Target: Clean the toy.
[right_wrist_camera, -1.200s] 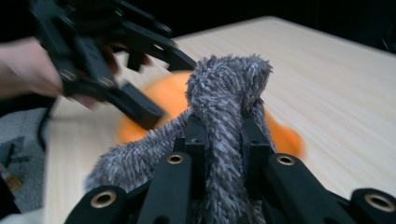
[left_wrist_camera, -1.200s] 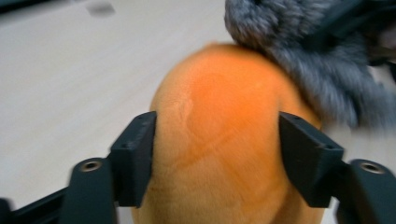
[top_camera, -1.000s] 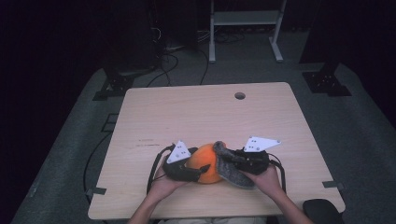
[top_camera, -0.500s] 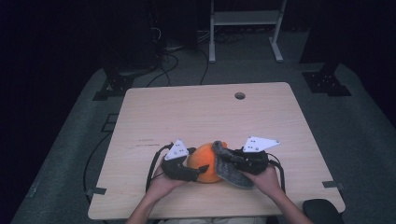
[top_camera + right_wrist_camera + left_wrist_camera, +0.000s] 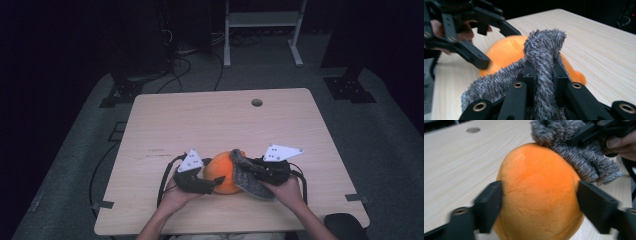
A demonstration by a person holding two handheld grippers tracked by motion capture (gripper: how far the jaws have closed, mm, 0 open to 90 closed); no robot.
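An orange plush ball (image 5: 223, 172) rests on the wooden table (image 5: 200, 125) near its front edge. My left gripper (image 5: 212, 182) reaches it from the left. In the left gripper view the ball (image 5: 539, 190) sits between the two black jaws, which touch its sides and have just been closing on it. My right gripper (image 5: 543, 72) is shut on a fold of grey fuzzy cloth (image 5: 544, 47). The cloth (image 5: 248, 177) drapes against the ball's right side. In the right gripper view the left gripper (image 5: 499, 47) straddles the ball (image 5: 504, 53) behind the cloth.
A round cable hole (image 5: 257, 102) lies near the table's far edge. A white metal stand (image 5: 262, 30) and dark equipment with cables (image 5: 150, 50) stand on the floor beyond the table. A dark object (image 5: 345, 220) lies at the front right corner.
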